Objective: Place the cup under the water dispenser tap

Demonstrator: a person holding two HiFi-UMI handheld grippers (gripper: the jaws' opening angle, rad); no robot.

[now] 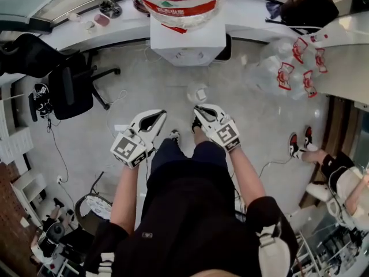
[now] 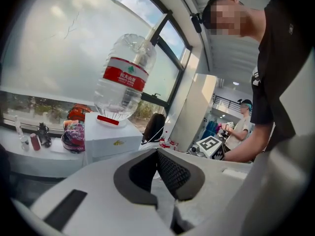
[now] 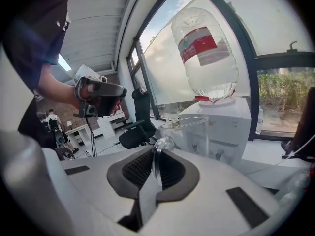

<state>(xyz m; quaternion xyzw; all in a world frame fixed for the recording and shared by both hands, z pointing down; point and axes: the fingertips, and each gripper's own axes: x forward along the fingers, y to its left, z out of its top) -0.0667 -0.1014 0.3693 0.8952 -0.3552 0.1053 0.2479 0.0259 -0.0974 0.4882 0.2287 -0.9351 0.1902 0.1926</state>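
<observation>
A clear plastic cup [image 1: 198, 92] hangs in front of my right gripper [image 1: 196, 109], which is shut on its thin handle. In the right gripper view the cup [image 3: 189, 132] rises just beyond the pads, and the handle [image 3: 156, 156] is pinched between them. The white water dispenser [image 1: 187, 42] stands ahead by the window counter, topped by a large bottle [image 1: 181, 2] with a red label. The cup is short of the dispenser [image 3: 224, 127], still over the floor. My left gripper [image 1: 163, 113] hovers beside the right one, shut with nothing in it [image 2: 157, 154].
A black office chair [image 1: 72, 88] stands at the left. Several empty water bottles [image 1: 291, 65] lie at the right near the wall. Another person's feet [image 1: 300, 143] show at the right. A curved white counter [image 1: 86, 30] with small items runs under the window.
</observation>
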